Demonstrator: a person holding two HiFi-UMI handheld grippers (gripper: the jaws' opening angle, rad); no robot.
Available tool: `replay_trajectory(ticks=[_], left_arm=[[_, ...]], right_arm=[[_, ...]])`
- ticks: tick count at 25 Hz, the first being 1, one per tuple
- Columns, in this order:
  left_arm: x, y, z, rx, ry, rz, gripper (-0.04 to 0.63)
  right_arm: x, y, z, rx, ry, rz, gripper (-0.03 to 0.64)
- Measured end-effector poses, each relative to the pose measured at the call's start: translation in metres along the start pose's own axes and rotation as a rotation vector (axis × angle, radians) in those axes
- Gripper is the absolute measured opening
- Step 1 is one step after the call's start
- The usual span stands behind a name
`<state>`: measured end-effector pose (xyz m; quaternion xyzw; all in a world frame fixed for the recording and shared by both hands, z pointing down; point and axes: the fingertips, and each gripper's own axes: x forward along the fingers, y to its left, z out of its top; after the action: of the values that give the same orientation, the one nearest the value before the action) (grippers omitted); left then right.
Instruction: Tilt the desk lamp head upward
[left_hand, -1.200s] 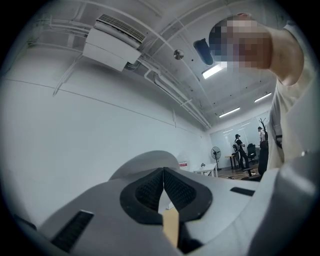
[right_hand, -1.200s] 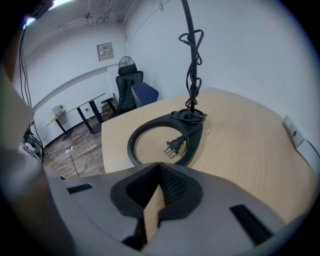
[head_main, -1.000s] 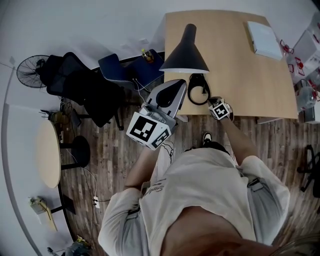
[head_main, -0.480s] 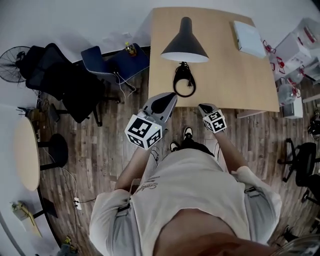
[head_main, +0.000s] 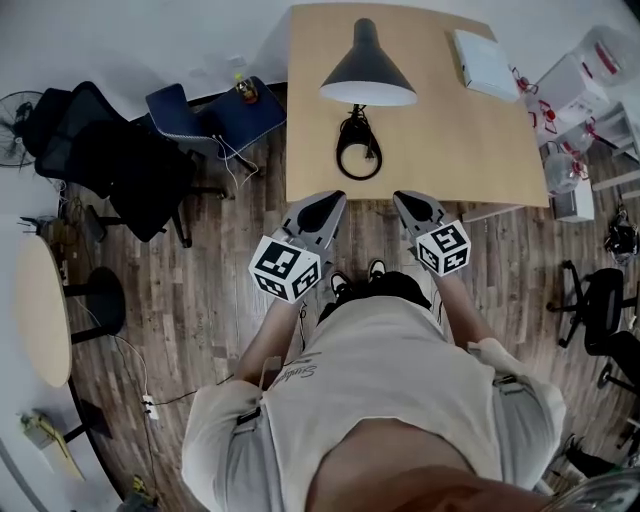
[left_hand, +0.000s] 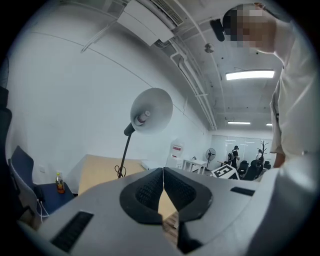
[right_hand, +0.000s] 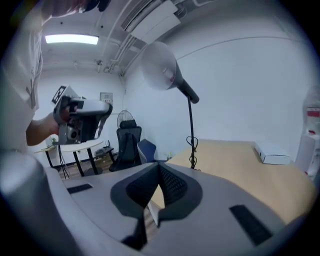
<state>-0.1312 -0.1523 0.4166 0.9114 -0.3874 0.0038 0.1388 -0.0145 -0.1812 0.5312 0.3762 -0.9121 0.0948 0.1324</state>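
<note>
Lamp: the desk lamp head is a dark cone over the middle of the table, toward its far side, with its open mouth facing the person. A thin stem rises near a coiled cable.
Table: the table also carries a white box near the far right corner.
Left gripper: the left gripper is in the air just off the near table edge, jaws pressed together with nothing between them.
Right gripper: the right gripper is beside it at a like height, jaws also closed and empty.
Gap: both grippers are well apart from the lamp and touch nothing.
Stage: probably no tilt in hand. The head's angle is hard to judge from above, and it may already lean up, since the left gripper view looks into the shade.
Method: if tilting is due, spread one pair of jaws, take the shade rim or neck, and steady the stem low with the other. Lift slowly about the joint.
Risk: pushing the shade without bracing could tip or slide the lamp.
</note>
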Motion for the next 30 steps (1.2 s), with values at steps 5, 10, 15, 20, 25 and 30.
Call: replay_trajectory(ticks=[5,10,15,20,25,30], left_arm=[[-0.007,0.001,0.017,0.043,-0.012,0.049,0.015],[-0.002,-0.003,0.039,0.1,-0.044,0.081,0.015],[0.003,-0.006,0.069,0.078,-0.134,0.091,0.015],[0.009,-0.009,0.083,0.14,-0.137,0.123,0.015],[0.012,-0.013,0.091,0.137,-0.175,0.149,0.015],[0.012,-0.013,0.094,0.146,-0.185,0.175,0.015]], right_arm=[[-0.013,0.006,0.05,-0.001,-0.118,0.026,-0.005],[-0.033,0.0,0.1,-0.06,-0.234,0.037,-0.005],[-0.063,-0.01,0.148,-0.118,-0.371,-0.03,-0.005],[-0.069,-0.005,0.173,-0.181,-0.396,-0.003,-0.005],[-0.073,-0.003,0.176,-0.165,-0.393,0.044,-0.005],[-0.076,-0.002,0.18,-0.157,-0.399,0.062,-0.005]])
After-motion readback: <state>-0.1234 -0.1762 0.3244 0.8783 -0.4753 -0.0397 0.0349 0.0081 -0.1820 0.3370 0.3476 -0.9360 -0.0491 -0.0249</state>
